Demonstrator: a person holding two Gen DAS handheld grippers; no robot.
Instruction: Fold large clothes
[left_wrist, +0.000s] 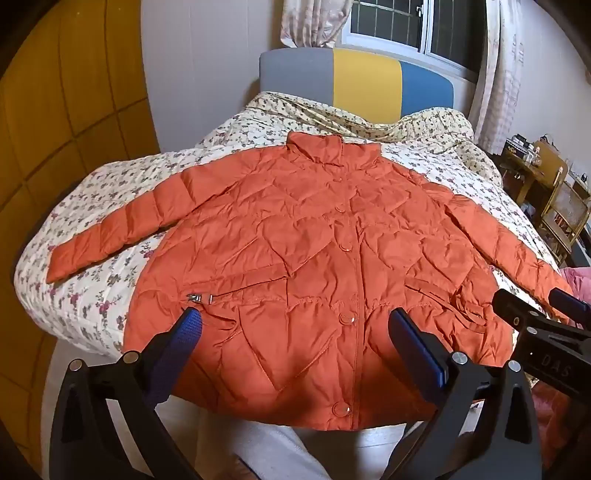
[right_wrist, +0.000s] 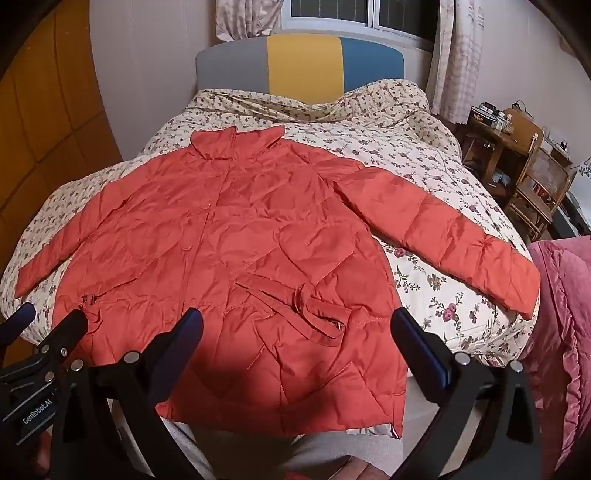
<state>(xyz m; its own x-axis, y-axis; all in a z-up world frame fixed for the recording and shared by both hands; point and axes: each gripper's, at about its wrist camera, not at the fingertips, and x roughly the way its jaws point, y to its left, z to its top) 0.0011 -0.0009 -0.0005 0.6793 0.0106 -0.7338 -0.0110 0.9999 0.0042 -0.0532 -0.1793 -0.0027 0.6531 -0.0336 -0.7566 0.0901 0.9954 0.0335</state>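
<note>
Because it has been laid face up and buttoned, with both sleeves spread out to the sides, the orange quilted down jacket (left_wrist: 314, 236) looks ready for its first fold rather than partway through one. It lies across the foot end of the bed, collar (left_wrist: 332, 151) toward the headboard and hem (left_wrist: 295, 406) hanging a little over the near edge, which puts the hem closest to the person holding the tools. A belt (right_wrist: 295, 306) lies loose across the waist, its metal buckle (left_wrist: 199, 297) showing near one side. The floral quilt (left_wrist: 92, 258) under the jacket gives a broad, soft surface, so the fabric can probably be slid or flipped without snagging.

The left gripper (left_wrist: 295, 332) hovers just above the hem, fingers (left_wrist: 184, 339) spread wide with nothing between them. The right gripper (right_wrist: 295, 332) hangs beside it over the other half of the hem, its fingers (right_wrist: 421, 347) likewise released and empty. Both tilt down toward the cloth, which suggests they are lining up for a grasp, perhaps at a sleeve or the hem corners.

Beyond the bed stand a grey, yellow and blue headboard (right_wrist: 299, 62), curtains (right_wrist: 454, 55), a wooden chair (right_wrist: 543, 184) and a pink blanket (right_wrist: 561, 314).
</note>
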